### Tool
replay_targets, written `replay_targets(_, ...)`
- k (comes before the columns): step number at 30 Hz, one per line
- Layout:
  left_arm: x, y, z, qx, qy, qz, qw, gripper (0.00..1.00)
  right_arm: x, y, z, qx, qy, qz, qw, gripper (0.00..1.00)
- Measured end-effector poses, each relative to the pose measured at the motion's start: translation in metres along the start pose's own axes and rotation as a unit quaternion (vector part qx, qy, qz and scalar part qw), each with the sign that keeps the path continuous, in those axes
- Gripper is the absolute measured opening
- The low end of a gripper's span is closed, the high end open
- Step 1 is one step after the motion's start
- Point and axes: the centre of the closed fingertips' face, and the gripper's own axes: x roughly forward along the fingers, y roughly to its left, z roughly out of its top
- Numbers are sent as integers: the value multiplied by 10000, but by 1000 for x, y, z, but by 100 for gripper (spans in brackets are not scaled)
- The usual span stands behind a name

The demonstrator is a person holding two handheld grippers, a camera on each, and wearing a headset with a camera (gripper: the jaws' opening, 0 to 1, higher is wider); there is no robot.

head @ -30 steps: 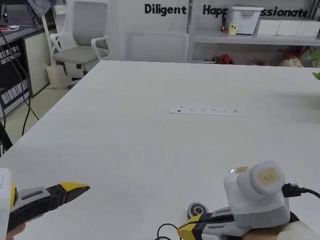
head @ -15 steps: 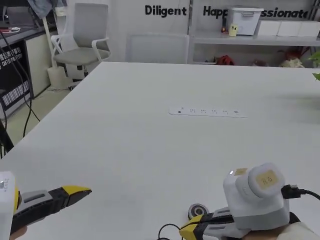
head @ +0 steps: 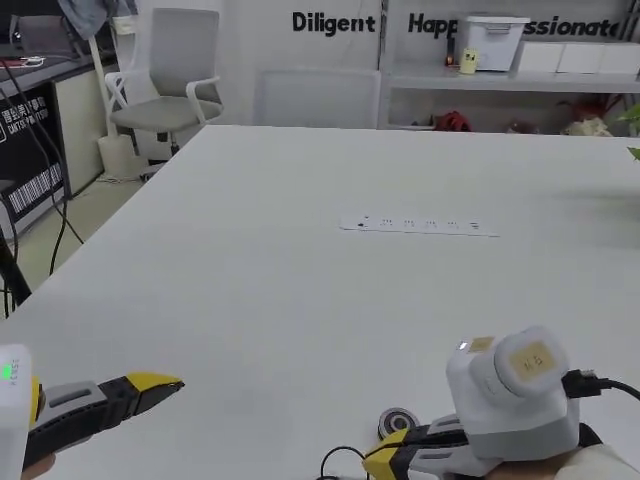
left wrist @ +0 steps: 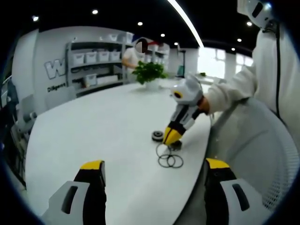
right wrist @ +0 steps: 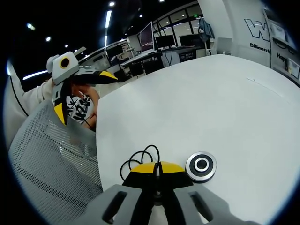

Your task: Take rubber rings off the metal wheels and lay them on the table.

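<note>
Several black rubber rings (left wrist: 168, 159) lie loose on the desk (head: 300, 300) close to its near edge, overlapping each other, just beside one metal wheel (right wrist: 201, 165) that sits flat. R tool (right wrist: 157, 169) is down at that pile. Its yellow tips are pressed together w/ no gap, and the wheel is just to one side. The loops come out from under the tip on the side away from the wheel. Whether a ring is actually nipped btwn the tips can't be told. L tool (head: 158, 384) is well apart over bare desk, jaws spread wide, holding nothing. A power strip (head: 418, 226) lies far up the desk, out of the way.

Step in hand is prob. either laying a ring down w/ the others or going back to the wheel for another. The wheel's outer edge looks dark, but it is too small to tell whether rubber is on it.

If a ring is in the tips, the person should let go low, w/ the ring flat on the desk and inboard of the edge, since the pile sits close to it. For the wheel, L tool likely needs to come across & pin it by the hub so it can't skid. R tool can then hook one tip under the rubber & peel outward. The rubber will prob. stretch & may snap back, so a small bite & a slow pull suit best.
</note>
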Motion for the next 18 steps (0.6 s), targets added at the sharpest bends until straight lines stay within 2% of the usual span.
replay_targets(12,0,1,-1,-7,19,6,10000,88,1,-4,-1,-133,38,-101,9999,2)
replay_targets(18,0,1,-1,-16,19,4,10000,88,3,-2,-4,-172,101,-61,9998,2)
